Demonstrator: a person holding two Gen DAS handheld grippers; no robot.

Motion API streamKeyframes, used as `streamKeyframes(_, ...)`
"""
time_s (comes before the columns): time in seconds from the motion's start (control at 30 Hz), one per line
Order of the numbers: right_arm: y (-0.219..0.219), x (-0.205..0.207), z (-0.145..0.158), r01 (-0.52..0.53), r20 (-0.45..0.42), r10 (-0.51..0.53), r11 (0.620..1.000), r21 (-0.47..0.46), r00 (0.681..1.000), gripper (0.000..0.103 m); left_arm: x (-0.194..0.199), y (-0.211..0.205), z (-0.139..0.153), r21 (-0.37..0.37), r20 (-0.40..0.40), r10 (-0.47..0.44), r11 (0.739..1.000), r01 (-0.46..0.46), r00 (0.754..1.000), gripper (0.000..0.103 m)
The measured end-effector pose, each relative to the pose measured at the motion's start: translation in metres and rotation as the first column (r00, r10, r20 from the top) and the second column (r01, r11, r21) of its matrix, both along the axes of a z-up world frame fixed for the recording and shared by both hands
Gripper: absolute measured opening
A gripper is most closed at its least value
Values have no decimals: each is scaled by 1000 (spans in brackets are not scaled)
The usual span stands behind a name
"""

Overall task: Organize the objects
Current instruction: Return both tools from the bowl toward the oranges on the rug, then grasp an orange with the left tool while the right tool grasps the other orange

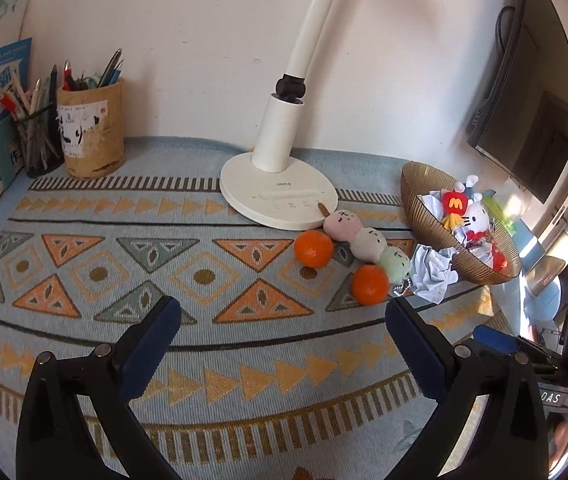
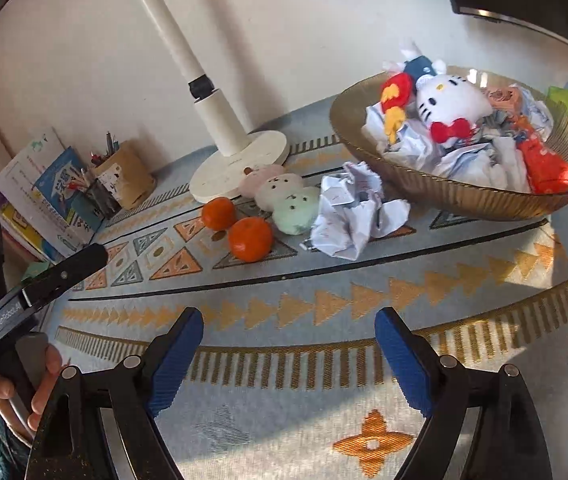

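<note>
Your lamp (image 1: 279,184) loses its head past the top edge, and crumpled paper (image 2: 408,140) buries the bowl's (image 2: 464,196) lower contents.

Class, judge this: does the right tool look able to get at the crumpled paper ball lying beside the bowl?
Probably yes. The right tool is open and empty, and only bare patterned cloth lies between it and the crumpled paper ball. The bowl sits behind it.
</note>
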State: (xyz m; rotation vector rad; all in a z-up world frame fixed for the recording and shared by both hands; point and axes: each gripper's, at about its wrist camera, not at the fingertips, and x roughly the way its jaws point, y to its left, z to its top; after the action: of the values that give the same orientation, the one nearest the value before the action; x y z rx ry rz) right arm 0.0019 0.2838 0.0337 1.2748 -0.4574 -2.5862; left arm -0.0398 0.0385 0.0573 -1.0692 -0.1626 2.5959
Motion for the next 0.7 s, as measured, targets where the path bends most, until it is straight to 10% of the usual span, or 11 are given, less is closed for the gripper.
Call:
streamKeyframes(0.4, -47, -78, -30, -41, 0, 41, 995, 92, 999, 67, -90, 62, -40, -77, 80, -152, 984, 159, 985, 98)
streamKeyframes(0.57, -56, -86, -31, -23, -42, 31, 985, 171, 999, 59, -105, 72, -52, -61, 109, -176, 981, 183, 978, 77)
streamKeyframes(0.7, -56, -89, -34, -24, -34, 31, 982, 185, 999, 39, -107, 74, -60, -57, 133, -181, 980, 190, 974, 35)
